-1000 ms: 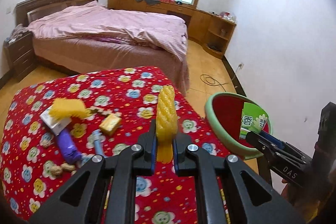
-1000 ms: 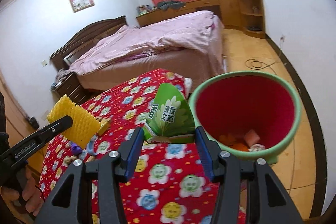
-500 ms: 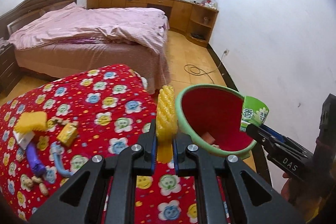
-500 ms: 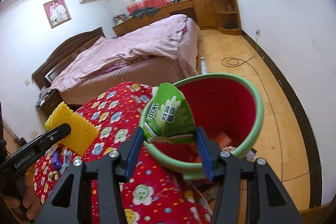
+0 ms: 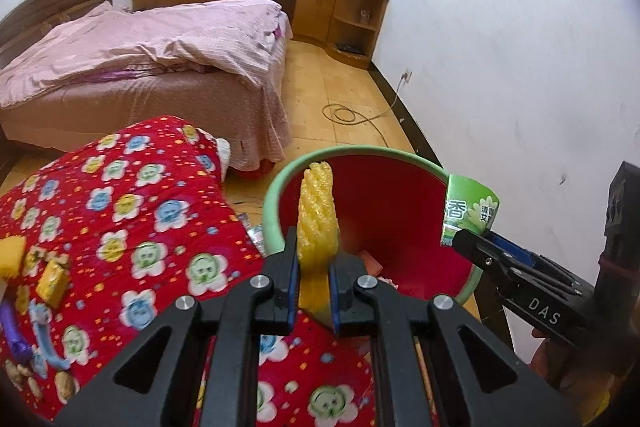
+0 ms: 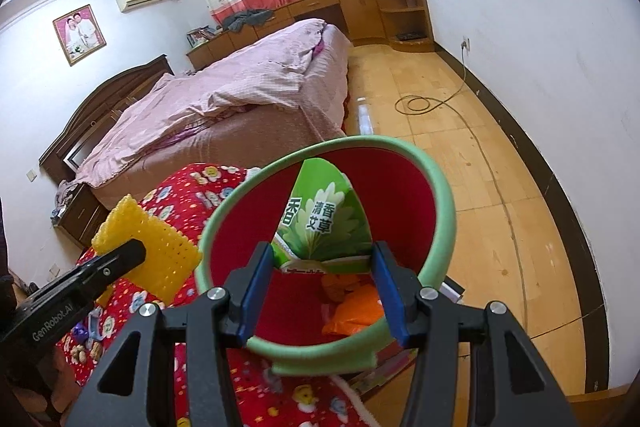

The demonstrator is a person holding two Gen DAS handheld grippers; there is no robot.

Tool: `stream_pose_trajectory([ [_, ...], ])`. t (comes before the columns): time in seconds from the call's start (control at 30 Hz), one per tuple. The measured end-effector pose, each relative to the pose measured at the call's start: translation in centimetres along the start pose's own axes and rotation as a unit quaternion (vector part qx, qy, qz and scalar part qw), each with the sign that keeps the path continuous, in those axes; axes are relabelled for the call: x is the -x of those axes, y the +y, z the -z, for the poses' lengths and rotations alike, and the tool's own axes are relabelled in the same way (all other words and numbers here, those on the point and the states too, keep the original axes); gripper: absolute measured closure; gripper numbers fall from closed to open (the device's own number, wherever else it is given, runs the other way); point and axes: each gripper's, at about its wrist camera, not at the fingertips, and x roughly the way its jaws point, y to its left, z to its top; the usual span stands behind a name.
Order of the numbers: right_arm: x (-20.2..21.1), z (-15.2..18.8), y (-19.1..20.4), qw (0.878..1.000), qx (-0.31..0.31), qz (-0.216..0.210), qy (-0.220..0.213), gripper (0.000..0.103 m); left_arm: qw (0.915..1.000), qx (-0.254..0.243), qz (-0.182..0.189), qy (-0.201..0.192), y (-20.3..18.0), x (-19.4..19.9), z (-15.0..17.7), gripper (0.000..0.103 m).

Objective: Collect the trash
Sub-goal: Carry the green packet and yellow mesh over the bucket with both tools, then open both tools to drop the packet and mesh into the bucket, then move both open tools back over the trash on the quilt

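My left gripper (image 5: 314, 285) is shut on a yellow sponge (image 5: 318, 215), held upright at the near left rim of the green bin with red inside (image 5: 276, 199). The sponge (image 6: 160, 259) and left gripper also show in the right wrist view, left of the bin (image 6: 444, 215). My right gripper (image 6: 322, 291) is shut on a green packet (image 6: 324, 223), held over the bin's opening. In the left wrist view the packet (image 5: 468, 211) sits at the bin's right rim. Orange and other trash (image 6: 354, 311) lies in the bin.
The table under a red flowered cloth (image 5: 120, 211) carries more litter at its left: a yellow sponge (image 5: 10, 257), a yellow wrapper (image 5: 52, 283), a purple wrapper (image 5: 12, 331). A pink bed (image 5: 160, 55) stands behind. A cable (image 5: 352, 115) lies on the floor.
Both grippers have moved right, from over the table toward the bin. The sponge now stands at the bin's rim and the packet is over the bin's opening.
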Motion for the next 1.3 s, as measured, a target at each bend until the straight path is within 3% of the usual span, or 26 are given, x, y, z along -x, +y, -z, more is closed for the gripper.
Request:
stream_pose_trajectory([
  [0.27,-2.1,-0.7,-1.6,1.000,-0.014,0.008,0.010,0.048,0.9997,-0.012,0.005,0.023,-0.8,-3.0,0.0,0.091],
  [0.4,-2.4,-0.8,-2.0,1.000,-0.018,0.005,0.010,0.047,0.9995,-0.020,0.000,0.023,-1.0,-3.3,0.1,0.063],
  [0.43,-2.5,-0.8,-2.0,1.000,-0.019,0.005,0.010,0.047,0.9996,-0.020,-0.001,0.021,-1.0,-3.2,0.2,0.062],
  [0.9,-0.9,-0.4,-1.2,1.000,-0.024,-0.011,0.002,0.045,0.9999,0.002,-0.012,0.013,0.4,-0.5,1.0,0.062],
  [1.3,1.0,0.8,1.4,0.999,-0.015,-0.038,-0.001,0.040,0.9980,0.045,-0.045,-0.002,4.4,3.7,2.4,0.062],
])
